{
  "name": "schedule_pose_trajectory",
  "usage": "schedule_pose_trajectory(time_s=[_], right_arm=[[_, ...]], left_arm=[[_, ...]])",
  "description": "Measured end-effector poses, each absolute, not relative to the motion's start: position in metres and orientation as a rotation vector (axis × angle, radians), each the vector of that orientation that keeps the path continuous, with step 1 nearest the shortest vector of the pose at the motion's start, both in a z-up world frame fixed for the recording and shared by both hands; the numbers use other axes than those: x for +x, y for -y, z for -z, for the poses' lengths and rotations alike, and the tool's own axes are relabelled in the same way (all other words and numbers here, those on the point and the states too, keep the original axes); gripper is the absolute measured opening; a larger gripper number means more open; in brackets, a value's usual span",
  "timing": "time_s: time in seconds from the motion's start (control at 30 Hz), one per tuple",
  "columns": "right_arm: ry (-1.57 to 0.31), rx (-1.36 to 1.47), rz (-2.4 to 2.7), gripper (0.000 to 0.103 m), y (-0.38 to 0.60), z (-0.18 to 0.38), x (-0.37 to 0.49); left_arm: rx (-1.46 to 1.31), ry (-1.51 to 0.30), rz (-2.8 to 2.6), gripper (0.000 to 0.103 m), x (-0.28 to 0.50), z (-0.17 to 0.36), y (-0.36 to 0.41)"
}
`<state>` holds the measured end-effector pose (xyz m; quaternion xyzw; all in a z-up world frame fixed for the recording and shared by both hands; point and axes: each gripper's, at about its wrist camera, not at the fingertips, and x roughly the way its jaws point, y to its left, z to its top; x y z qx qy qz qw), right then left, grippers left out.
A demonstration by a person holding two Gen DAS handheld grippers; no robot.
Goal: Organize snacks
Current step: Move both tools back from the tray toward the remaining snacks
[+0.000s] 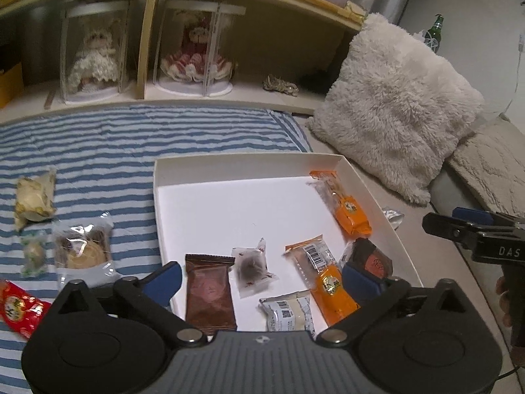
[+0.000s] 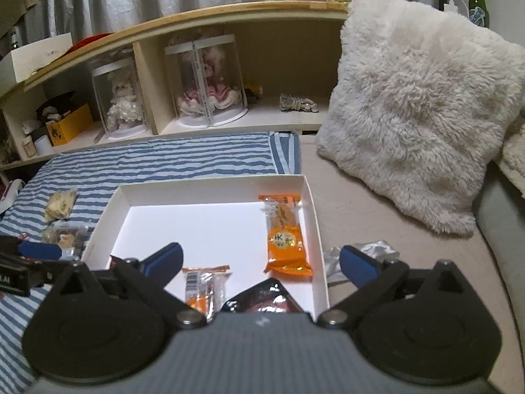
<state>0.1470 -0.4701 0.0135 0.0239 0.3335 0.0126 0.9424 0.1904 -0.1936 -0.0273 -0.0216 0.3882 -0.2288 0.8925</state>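
Observation:
A shallow white box lies on the bed and holds several snacks: a brown packet, a clear packet with a dark sweet, two orange packets, a dark red packet and a silver-white packet. My left gripper hangs open above the box's near side, holding nothing. My right gripper is open and empty too, over the box's near right corner, above the dark packet. An orange packet lies ahead of it.
On the striped blanket left of the box lie a beige packet, a small green-white sweet, a clear cookie packet and a red packet. A crumpled silver wrapper lies right of the box. A fluffy pillow stands behind.

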Motion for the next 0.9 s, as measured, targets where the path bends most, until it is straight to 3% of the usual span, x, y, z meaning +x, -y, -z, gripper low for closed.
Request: schedule_pose_trajectory(time_s=[0.33, 0.9], right_arm=[[-0.658, 0.045, -0.019, 0.102, 0.457, -0.028, 0.118], [-0.627, 0.027, -0.062, 0.102, 0.396, -0.03, 0.103]], left_arm=[[0.015, -0.702, 0.433, 0.103, 0.166, 0.009, 0.174], [0.044, -0.683, 0.352, 0.103, 0.146, 0.0, 0.111]])
